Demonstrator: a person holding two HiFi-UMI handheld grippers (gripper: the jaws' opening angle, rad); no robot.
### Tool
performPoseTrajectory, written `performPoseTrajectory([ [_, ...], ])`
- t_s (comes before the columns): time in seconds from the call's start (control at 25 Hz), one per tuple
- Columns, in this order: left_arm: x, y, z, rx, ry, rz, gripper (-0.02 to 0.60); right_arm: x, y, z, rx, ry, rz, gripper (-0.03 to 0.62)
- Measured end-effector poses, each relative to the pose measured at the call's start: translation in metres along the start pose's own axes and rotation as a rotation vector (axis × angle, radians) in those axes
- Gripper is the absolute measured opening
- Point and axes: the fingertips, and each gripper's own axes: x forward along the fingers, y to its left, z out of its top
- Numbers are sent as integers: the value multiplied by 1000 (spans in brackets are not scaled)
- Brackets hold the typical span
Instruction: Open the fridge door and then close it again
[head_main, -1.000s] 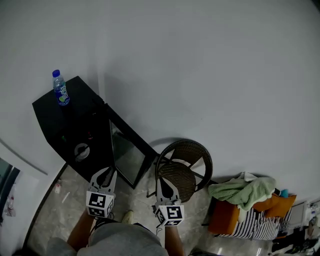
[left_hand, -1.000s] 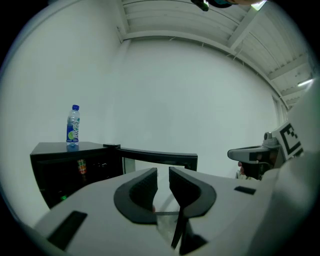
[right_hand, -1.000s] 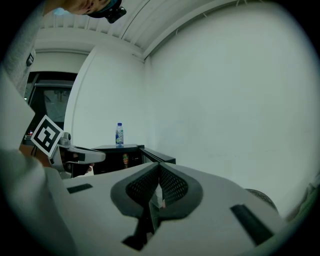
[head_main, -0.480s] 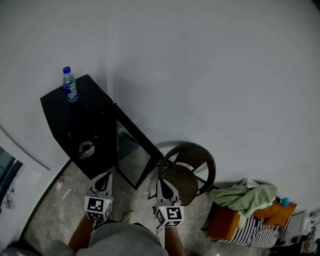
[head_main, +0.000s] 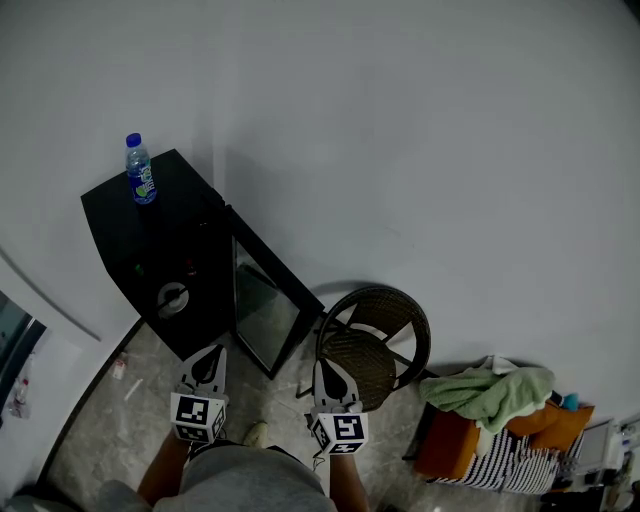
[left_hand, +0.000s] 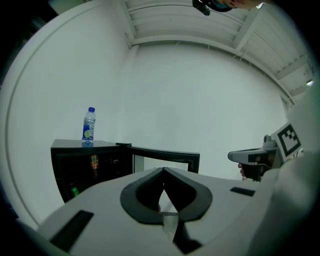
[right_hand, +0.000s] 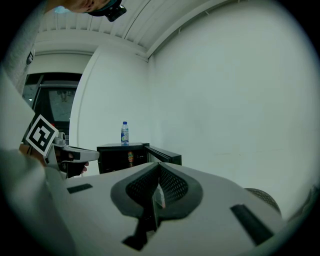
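A small black fridge (head_main: 150, 250) stands in the corner, its glass door (head_main: 268, 300) swung wide open toward me. Cans show on its dark shelves (left_hand: 94, 162). A water bottle (head_main: 140, 170) stands upright on its top. My left gripper (head_main: 205, 368) is shut with nothing between its jaws, held just in front of the fridge, apart from the door. My right gripper (head_main: 332, 382) is shut and empty too, hanging over the wicker chair. In the left gripper view the open door (left_hand: 165, 155) lies straight ahead; in the right gripper view the fridge (right_hand: 122, 156) is ahead and to the left.
A round wicker chair (head_main: 375, 340) stands right beside the open door. At the far right lies a pile of clothes, with a green cloth (head_main: 490, 390) on an orange and striped bundle. White walls close the corner behind. Pale stone floor (head_main: 130, 420) lies at the left.
The left gripper's jaws have closed from partly open, and it has drawn back a little from the door. The head view has shifted, so the fridge sits slightly further right and lower.
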Motion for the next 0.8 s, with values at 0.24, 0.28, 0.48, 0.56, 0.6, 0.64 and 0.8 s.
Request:
performPoseTrajectory([
  [0.24, -4, -2, 1, 5, -2, 4, 5, -4, 0, -2, -1, 5, 3, 23],
  [0.28, -5, -2, 2, 5, -1, 7, 5, -4, 0, -2, -1, 5, 5, 23],
  [0.48, -7, -5, 4, 9, 7, 6, 5, -5, 2, -1, 2, 12, 15, 23],
  [0.56, -5, -7, 7, 12, 2, -2, 5, -5, 2, -1, 3, 13, 12, 23],
  [0.6, -5, -7, 8, 15, -1, -6, 5, -5, 2, -2, 5, 14, 9, 23],
  [0.64, -4, -6, 9, 18, -4, -9, 5, -5, 2, -3, 9, 16, 5, 23],
  [0.8, -2, 1, 11, 20, -7, -15, 5, -1, 6, -8, 19, 27, -5, 23],
])
